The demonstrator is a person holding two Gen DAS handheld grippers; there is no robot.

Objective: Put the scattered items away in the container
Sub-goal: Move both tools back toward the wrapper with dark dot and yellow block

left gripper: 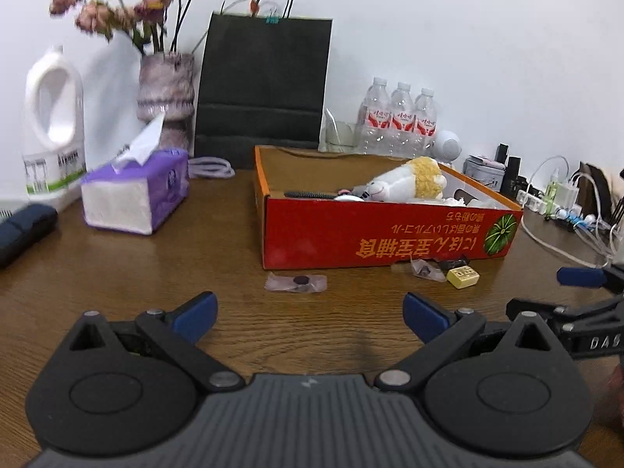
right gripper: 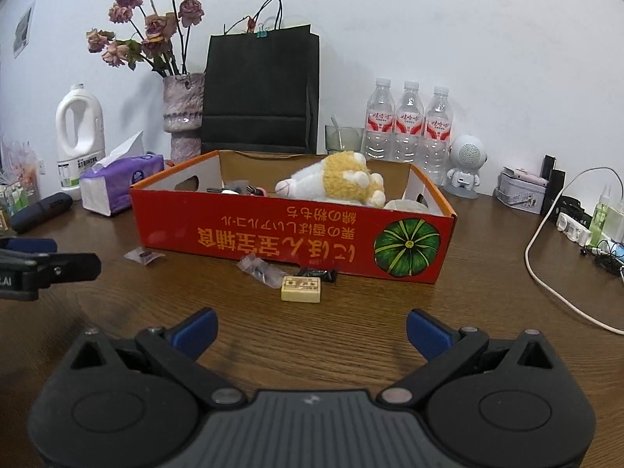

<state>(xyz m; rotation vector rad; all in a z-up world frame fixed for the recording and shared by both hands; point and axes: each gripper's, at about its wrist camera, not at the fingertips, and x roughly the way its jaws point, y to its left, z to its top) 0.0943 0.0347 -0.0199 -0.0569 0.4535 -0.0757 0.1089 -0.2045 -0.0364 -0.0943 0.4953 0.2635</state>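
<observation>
4 small items lie before the red cardboard box [right gripper: 273, 234]: 2 clear plastic sachets [right gripper: 143, 254], 1 cream block [right gripper: 301, 289], 1 black wrapper [right gripper: 316, 273] | left gripper [left gripper: 310, 312] and right gripper [right gripper: 311, 329] hover low, level, fingers spread, empty

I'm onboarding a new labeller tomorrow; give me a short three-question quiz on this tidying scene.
1. True or false: the plush toy lies inside the red box.
2. How many water bottles stand behind the box?
3. Which loose item lies nearest the right tongs: A) cream block, B) dark candy, C) tissue pack?

Key: 1 true; 2 three; 3 A.
</observation>
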